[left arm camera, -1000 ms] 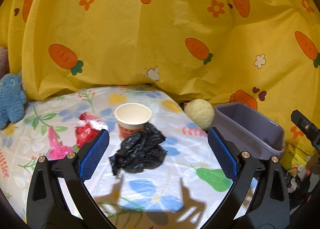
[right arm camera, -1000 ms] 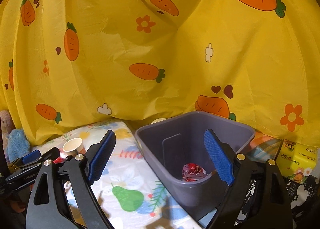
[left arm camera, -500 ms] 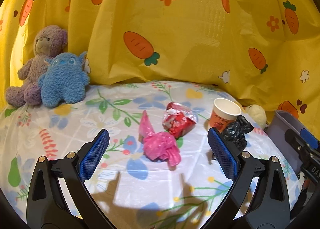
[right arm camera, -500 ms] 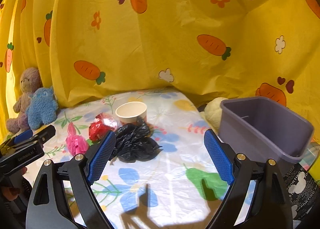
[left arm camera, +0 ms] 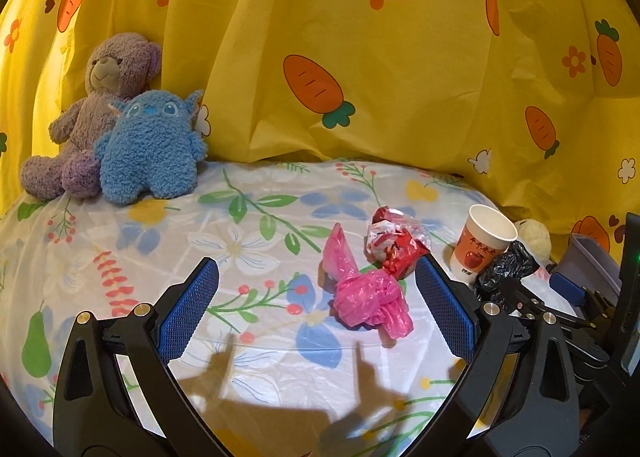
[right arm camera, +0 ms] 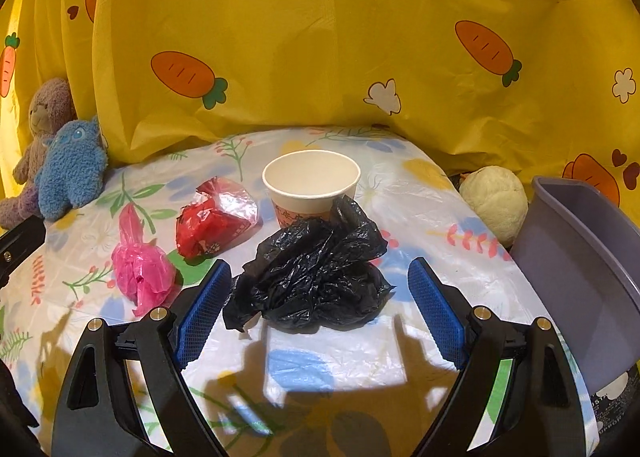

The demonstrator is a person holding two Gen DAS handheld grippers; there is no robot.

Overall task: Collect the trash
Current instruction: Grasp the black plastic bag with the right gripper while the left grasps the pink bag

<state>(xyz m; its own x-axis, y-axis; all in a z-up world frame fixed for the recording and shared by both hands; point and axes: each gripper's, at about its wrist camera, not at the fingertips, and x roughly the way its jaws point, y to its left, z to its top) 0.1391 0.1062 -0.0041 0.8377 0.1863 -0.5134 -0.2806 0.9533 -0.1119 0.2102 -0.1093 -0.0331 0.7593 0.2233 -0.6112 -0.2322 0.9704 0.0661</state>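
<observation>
A crumpled black bag (right arm camera: 316, 273) lies on the flowered tablecloth between the open jaws of my right gripper (right arm camera: 320, 309). Behind it stands a paper cup (right arm camera: 311, 187). A red wrapper (right arm camera: 216, 217) and a pink bag (right arm camera: 140, 269) lie to the left. My left gripper (left arm camera: 316, 311) is open and empty above the cloth, with the pink bag (left arm camera: 366, 295) just inside its right finger. The red wrapper (left arm camera: 394, 243), cup (left arm camera: 482, 243) and black bag (left arm camera: 506, 267) lie beyond. The grey bin (right arm camera: 580, 257) stands at the right.
A purple bear (left arm camera: 100, 97) and a blue plush (left arm camera: 150, 147) sit at the back left against the yellow carrot curtain (left arm camera: 360, 57). A cream plush ball (right arm camera: 494, 201) lies between table and bin. The right gripper's body (left arm camera: 580, 317) shows at the left view's right edge.
Both grippers have swung left, away from the bin. The right one now frames the black bag; the left one has come closer to the pink bag. The trash has not moved.
</observation>
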